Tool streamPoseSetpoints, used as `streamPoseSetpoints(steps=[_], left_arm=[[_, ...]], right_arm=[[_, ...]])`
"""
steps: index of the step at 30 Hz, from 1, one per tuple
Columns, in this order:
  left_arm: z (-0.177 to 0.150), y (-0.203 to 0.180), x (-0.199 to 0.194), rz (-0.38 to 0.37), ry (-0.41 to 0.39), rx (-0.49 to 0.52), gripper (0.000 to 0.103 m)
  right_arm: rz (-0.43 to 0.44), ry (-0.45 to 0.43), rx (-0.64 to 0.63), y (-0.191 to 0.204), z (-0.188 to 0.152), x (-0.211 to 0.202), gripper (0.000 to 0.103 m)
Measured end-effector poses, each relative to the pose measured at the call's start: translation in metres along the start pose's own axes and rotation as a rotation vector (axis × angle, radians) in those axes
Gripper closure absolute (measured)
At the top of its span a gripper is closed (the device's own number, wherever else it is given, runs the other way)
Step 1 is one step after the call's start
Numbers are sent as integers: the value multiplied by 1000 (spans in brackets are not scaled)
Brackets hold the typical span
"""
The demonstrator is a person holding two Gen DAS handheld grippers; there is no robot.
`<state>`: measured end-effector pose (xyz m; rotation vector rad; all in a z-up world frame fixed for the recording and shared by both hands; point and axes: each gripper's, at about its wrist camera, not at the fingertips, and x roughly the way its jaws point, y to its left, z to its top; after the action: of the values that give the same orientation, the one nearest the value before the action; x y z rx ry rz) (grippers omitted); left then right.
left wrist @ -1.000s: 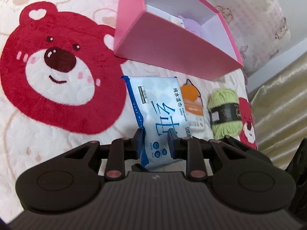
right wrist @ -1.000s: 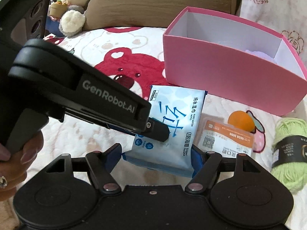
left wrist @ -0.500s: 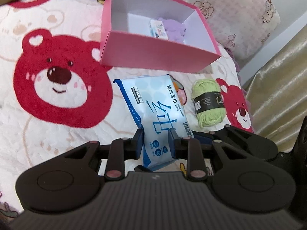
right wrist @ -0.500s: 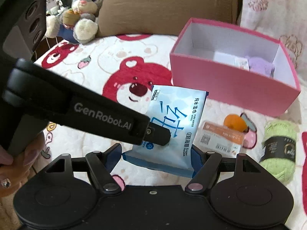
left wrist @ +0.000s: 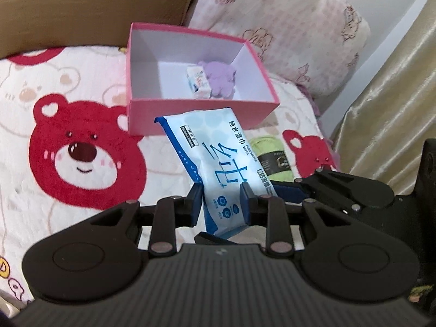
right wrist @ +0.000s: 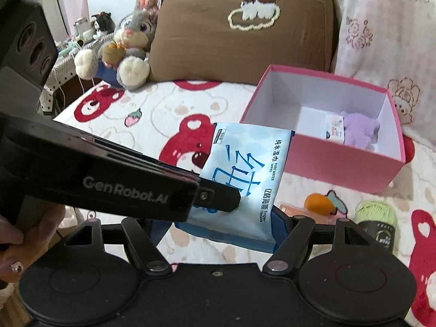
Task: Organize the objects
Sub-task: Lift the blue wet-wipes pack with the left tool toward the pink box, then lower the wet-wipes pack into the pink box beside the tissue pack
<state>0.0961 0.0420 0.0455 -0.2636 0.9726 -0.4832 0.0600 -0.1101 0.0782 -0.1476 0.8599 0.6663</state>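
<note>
Left wrist view: the wipes pack (left wrist: 218, 163) has risen since a second ago, and the pink box (left wrist: 196, 114) now shows its inside with a small carton (left wrist: 198, 81) and purple toy (left wrist: 220, 80). The left gripper (left wrist: 221, 204) is clamped on the pack's near end. Green yarn (left wrist: 272, 160) lies right.

Right wrist view: the right gripper (right wrist: 220, 227) pinches the pack's (right wrist: 245, 174) lower edge, the left gripper's (right wrist: 215, 197) finger crossing it. The box (right wrist: 340, 160) is far right, bare blanket (right wrist: 152, 120) far left.

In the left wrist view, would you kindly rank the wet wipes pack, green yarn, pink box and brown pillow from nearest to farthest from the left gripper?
1. Wet wipes pack, between the left gripper's fingers.
2. Green yarn, right, on the blanket.
3. Pink box, beyond the pack.
4. Brown pillow, far back, upper left.
</note>
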Motion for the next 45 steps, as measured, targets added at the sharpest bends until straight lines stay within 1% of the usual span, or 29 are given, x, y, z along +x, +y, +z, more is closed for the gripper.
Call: streamPoseSetpoints(steps=[3,11,18,25,26,28,31,33,35,38,42,45], left_arm=[[8,-3,-4,-14,3,1,76],[28,-7,-6,-20,-7,14,76],[48,-8,-8,-31,-37,5,76],[75,-7,5,-36,-50,-3,76],[80,-7,8,-34,-52,-5,76],[90,-5,17,-24,-53,-14,76],[104,0,33,-14,-53,-38,75],[116,3,46,-7,-56,-47,75],[128,9,60,1,-41,-76,75],[141,15,82,23,-24,-91,75],[158,24,112,61,7,-101,75],[171,35,136,92,54,-134,75]], right_arm=[[1,-10,-3,-3,6,-5,26],[-7,-29,-18,-10,25,-9,26],[-18,-80,-39,-20,45,-10,27],[-44,-125,-44,-39,67,-3,30],[-44,-130,-41,-42,70,-1,30],[-45,-141,-32,-53,78,5,35],[-34,-147,-11,-70,92,14,39],[-38,-145,-9,-81,102,24,39],[-40,-135,0,-91,111,36,40],[-40,-121,10,-105,119,53,40],[-5,-84,70,-130,131,84,40],[15,-48,109,-145,136,108,40]])
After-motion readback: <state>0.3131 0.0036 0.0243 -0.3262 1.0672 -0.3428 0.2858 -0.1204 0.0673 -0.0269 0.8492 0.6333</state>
